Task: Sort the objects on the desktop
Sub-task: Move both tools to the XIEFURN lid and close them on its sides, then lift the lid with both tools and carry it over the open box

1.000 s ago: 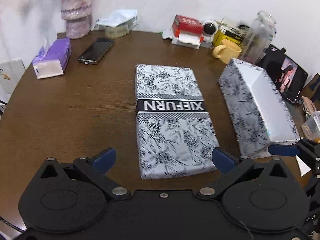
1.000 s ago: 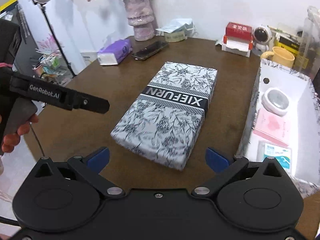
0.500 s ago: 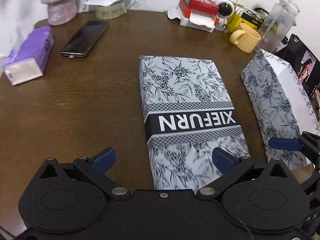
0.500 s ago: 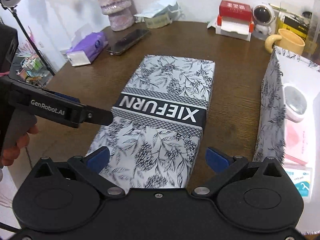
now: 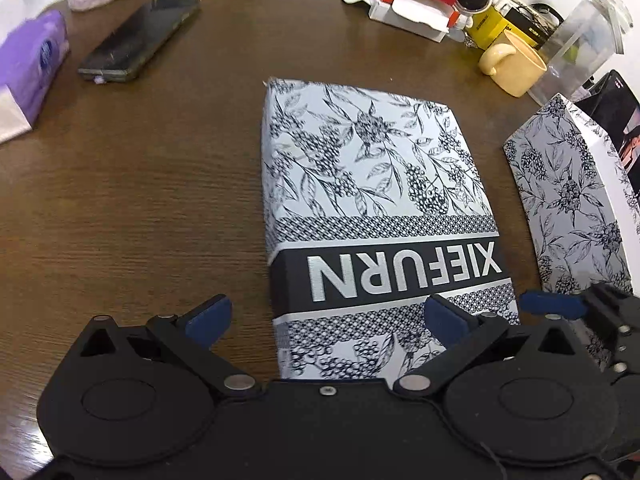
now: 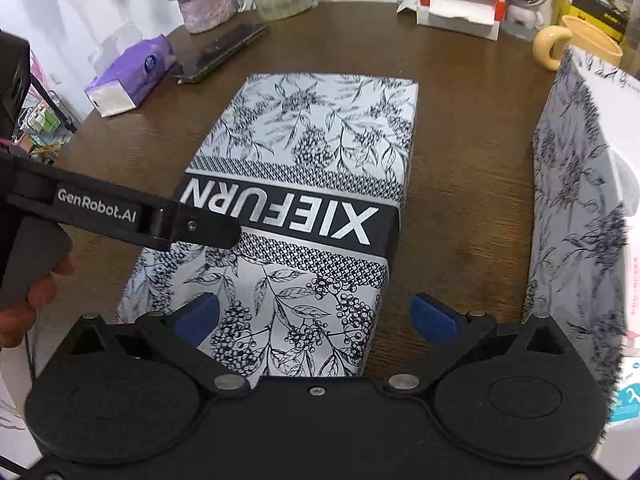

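Both grippers nearer the box lid (image 5: 372, 208).

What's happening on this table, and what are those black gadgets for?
A person holds a two-finger gripper in each hand, sorting a cluttered desk. The left gripper and right gripper are open, both poised over the near end of the floral XIEFURN lid, gripping nothing yet. The matching open box stands to the right, with small items inside. A phone and yellow mug lie untouched.
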`<control>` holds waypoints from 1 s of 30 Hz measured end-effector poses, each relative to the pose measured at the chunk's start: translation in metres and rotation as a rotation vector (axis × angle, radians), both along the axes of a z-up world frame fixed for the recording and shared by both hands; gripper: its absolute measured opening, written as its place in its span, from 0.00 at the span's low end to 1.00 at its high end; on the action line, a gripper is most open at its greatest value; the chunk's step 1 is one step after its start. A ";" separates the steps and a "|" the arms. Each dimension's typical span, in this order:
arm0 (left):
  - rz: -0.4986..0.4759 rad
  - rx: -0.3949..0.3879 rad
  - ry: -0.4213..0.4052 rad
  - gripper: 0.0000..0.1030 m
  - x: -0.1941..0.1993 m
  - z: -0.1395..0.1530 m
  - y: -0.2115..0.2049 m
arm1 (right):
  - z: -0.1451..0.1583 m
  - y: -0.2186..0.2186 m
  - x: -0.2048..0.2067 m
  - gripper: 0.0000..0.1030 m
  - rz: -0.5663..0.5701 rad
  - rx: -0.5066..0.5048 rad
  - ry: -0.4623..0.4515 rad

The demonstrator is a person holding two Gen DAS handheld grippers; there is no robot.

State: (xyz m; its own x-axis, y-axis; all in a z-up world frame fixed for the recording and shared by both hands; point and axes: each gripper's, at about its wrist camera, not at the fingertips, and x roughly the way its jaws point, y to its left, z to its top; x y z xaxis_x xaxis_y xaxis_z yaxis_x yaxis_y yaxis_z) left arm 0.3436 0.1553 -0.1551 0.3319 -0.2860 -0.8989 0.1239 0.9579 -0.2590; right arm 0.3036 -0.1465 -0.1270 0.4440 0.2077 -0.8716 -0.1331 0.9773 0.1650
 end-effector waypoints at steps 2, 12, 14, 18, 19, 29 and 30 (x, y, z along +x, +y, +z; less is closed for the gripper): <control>-0.005 -0.012 0.005 1.00 0.001 -0.004 -0.002 | -0.001 -0.001 0.001 1.00 0.003 0.021 -0.008; -0.017 -0.052 -0.023 1.00 0.003 -0.009 -0.011 | -0.012 -0.005 0.008 1.00 -0.014 0.130 -0.004; -0.016 -0.052 -0.029 1.00 0.002 -0.009 -0.010 | -0.013 -0.005 0.007 1.00 -0.020 0.138 -0.013; 0.016 -0.048 -0.023 1.00 0.000 -0.009 -0.012 | -0.016 -0.005 0.003 1.00 -0.044 0.154 -0.036; 0.023 -0.045 -0.022 1.00 0.000 -0.008 -0.013 | -0.017 -0.005 0.003 1.00 -0.056 0.160 -0.036; 0.032 0.002 -0.052 1.00 -0.010 -0.002 -0.022 | -0.018 0.005 -0.002 1.00 -0.054 0.149 -0.065; 0.035 0.002 -0.057 1.00 -0.013 -0.001 -0.021 | -0.017 0.006 -0.005 1.00 -0.051 0.150 -0.069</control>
